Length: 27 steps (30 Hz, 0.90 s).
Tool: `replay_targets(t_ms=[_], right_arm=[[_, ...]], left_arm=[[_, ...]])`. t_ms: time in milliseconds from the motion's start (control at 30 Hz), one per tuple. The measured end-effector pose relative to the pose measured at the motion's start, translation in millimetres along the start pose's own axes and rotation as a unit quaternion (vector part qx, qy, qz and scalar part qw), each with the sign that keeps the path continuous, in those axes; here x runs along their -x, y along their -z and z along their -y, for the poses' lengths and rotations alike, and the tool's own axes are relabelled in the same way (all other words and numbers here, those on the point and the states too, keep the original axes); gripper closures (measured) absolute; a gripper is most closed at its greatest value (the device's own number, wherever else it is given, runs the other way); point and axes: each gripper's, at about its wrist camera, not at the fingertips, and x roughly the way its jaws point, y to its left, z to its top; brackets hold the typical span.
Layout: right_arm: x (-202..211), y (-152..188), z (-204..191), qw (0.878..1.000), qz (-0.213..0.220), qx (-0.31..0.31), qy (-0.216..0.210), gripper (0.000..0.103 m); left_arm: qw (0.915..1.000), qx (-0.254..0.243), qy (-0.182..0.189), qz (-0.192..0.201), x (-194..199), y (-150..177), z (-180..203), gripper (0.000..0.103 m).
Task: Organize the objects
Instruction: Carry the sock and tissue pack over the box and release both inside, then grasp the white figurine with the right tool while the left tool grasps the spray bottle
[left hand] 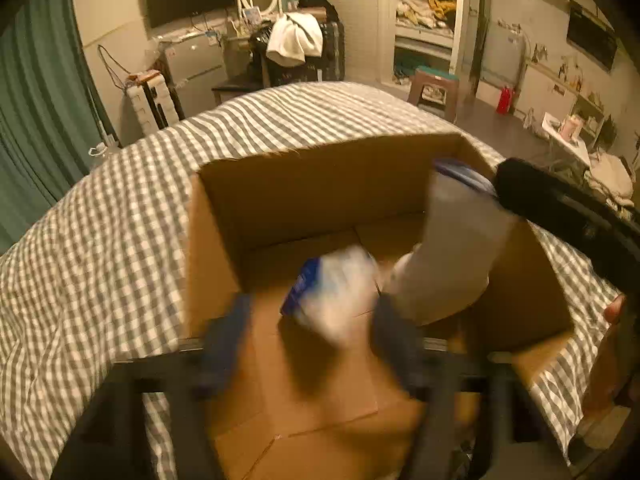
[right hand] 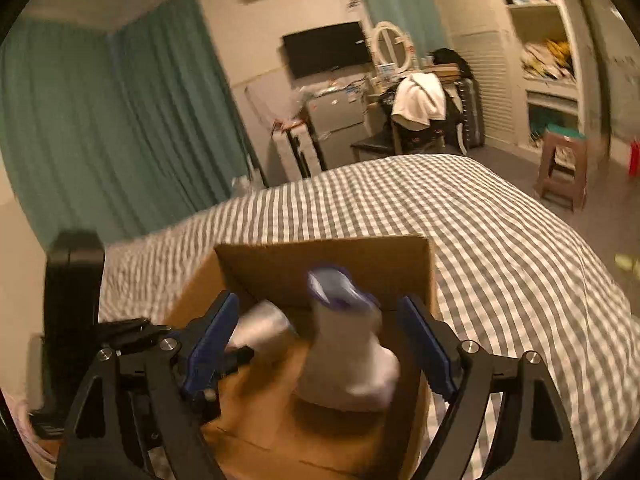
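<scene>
An open cardboard box (left hand: 304, 196) sits on the checked bed; it also shows in the right wrist view (right hand: 332, 260). Inside it a white bottle with a blue cap (left hand: 456, 240) stands upright, seen again in the right wrist view (right hand: 348, 356). A blurred white and blue pack (left hand: 332, 296) is between the fingers of my left gripper (left hand: 312, 340), which looks open; contact is unclear. It appears as a pale blur in the right wrist view (right hand: 260, 328). My right gripper (right hand: 316, 348) is open around the bottle without touching it.
The grey checked bed cover (left hand: 120, 240) surrounds the box. A suitcase (left hand: 148, 100), a chair with a white towel (left hand: 296, 40), a stool (left hand: 436, 88) and shelves (left hand: 424, 12) stand beyond the bed. Green curtains (right hand: 100, 128) hang on the left.
</scene>
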Motion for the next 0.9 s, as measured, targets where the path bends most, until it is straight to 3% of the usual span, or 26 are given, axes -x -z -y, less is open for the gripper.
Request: replay_targets(t_ms=[67, 267, 433, 600, 767, 900], right_arm=[[14.9, -0.8, 1.2, 1.0, 0.007, -0.01, 0.0, 0.02], [85.1, -0.8, -8.8, 0.999, -0.002, 0.007, 0.04, 0.016], [159.6, 8.5, -27.1, 0.992, 0.009, 0.057, 0.115, 0.009], [210.0, 35.0, -50.0, 0.989, -0.011, 0.079, 0.126, 0.009], [232.3, 55.2, -64.0, 0.983, -0.023, 0.103, 0.151, 0.009], [228.7, 61.6, -69.8, 0.988, -0.025, 0.091, 0.121, 0.009]], left_arm=[[0.9997, 0.012, 0.015, 0.013, 19.0, 3.8, -5.0, 0.009], [0.9969, 0.061, 0.044, 0.025, 79.6, 11.3, -37.4, 0.009], [0.9936, 0.079, 0.012, 0.08, 145.7, 22.3, -52.1, 0.005], [0.9876, 0.095, 0.0, 0.125, 202.3, 42.1, -54.9, 0.002], [0.986, 0.093, -0.011, 0.138, 223.5, 75.7, -49.9, 0.001], [0.9848, 0.101, -0.039, 0.136, 215.0, 108.7, -42.8, 0.001]])
